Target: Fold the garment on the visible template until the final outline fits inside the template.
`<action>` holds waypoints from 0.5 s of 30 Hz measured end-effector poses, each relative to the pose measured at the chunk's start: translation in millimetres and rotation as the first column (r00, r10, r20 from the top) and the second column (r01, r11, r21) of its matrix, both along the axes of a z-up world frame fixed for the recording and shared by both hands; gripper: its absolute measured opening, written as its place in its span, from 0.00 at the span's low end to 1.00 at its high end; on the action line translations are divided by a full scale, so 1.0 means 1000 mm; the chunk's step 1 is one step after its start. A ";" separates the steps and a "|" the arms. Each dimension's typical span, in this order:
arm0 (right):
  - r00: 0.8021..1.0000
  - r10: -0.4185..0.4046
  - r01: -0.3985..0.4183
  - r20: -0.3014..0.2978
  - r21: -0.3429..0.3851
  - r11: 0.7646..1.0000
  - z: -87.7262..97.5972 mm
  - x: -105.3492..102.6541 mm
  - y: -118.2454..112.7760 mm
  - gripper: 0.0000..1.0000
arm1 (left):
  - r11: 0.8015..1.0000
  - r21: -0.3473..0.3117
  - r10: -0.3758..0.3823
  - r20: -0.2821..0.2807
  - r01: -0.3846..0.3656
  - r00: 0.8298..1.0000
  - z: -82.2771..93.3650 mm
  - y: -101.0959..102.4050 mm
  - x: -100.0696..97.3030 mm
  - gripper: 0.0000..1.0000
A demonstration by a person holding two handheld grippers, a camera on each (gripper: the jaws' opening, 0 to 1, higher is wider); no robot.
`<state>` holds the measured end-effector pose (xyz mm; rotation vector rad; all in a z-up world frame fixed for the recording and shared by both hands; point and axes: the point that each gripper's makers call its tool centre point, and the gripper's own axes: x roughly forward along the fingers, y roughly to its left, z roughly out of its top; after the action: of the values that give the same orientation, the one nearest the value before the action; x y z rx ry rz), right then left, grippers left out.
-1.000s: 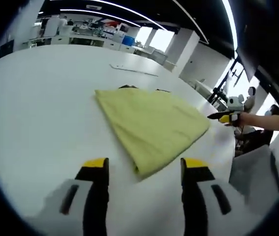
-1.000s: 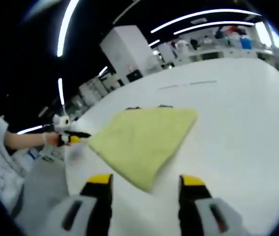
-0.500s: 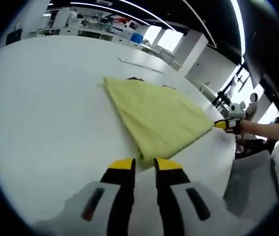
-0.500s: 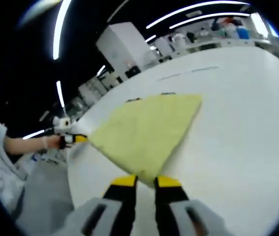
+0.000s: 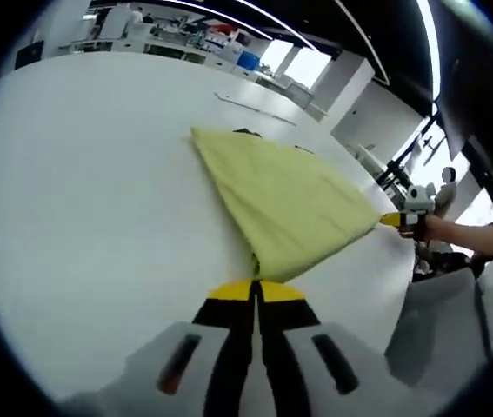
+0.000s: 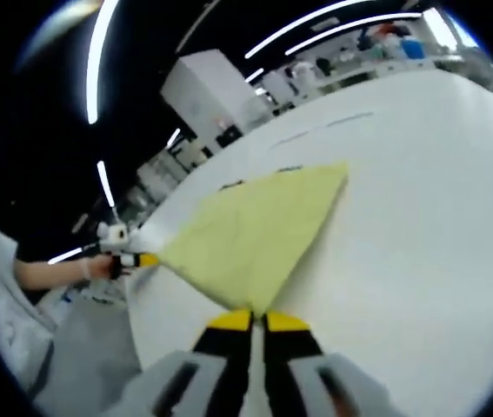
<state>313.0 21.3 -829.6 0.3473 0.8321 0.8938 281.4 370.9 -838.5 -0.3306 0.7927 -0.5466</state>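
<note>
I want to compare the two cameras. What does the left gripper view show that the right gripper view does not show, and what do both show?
Left gripper view alone: the left gripper from behind, jaws shut on the near corner of the yellow garment, and the right gripper at the garment's far right corner.

Right gripper view alone: the right gripper from behind, jaws shut on its own garment corner, and the left gripper at the garment's left corner.

Both: the folded yellow garment on the white table, held at two corners.

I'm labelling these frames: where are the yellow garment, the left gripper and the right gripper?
yellow garment [image 5: 285, 204], left gripper view, middle of the cloth.
left gripper [image 5: 256, 291], left gripper view, between its tips.
right gripper [image 6: 257, 320], right gripper view, between its tips.
</note>
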 end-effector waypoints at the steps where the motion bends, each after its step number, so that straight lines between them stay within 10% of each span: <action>1: 1.000 0.004 -0.004 -0.001 0.000 1.000 0.000 -0.002 0.000 0.00 | 1.000 0.002 -0.001 0.005 0.001 1.000 0.001 -0.001 -0.001 0.00; 9: 1.000 -0.015 0.015 -0.007 0.007 1.000 -0.001 -0.008 -0.006 0.00 | 0.998 0.052 -0.039 0.041 0.037 0.998 0.002 -0.004 -0.004 0.00; 11: 1.000 -0.016 0.016 -0.005 0.004 1.000 -0.001 -0.009 -0.006 0.00 | 0.997 -0.027 -0.069 0.029 0.070 0.997 0.008 -0.016 -0.010 0.00; 13: 1.000 -0.021 0.021 -0.007 0.003 1.000 -0.001 -0.010 -0.007 0.00 | 0.996 0.056 -0.077 0.042 0.074 0.996 0.005 -0.011 -0.012 0.00; 15: 1.000 -0.027 0.027 -0.008 0.009 1.000 0.000 -0.012 -0.007 0.00 | 0.997 -0.024 -0.069 0.013 0.069 0.998 0.011 -0.022 -0.019 0.00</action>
<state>301.2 14.5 -829.7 0.3695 0.8292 0.8718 262.8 349.0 -827.2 -0.3233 0.7886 -0.6227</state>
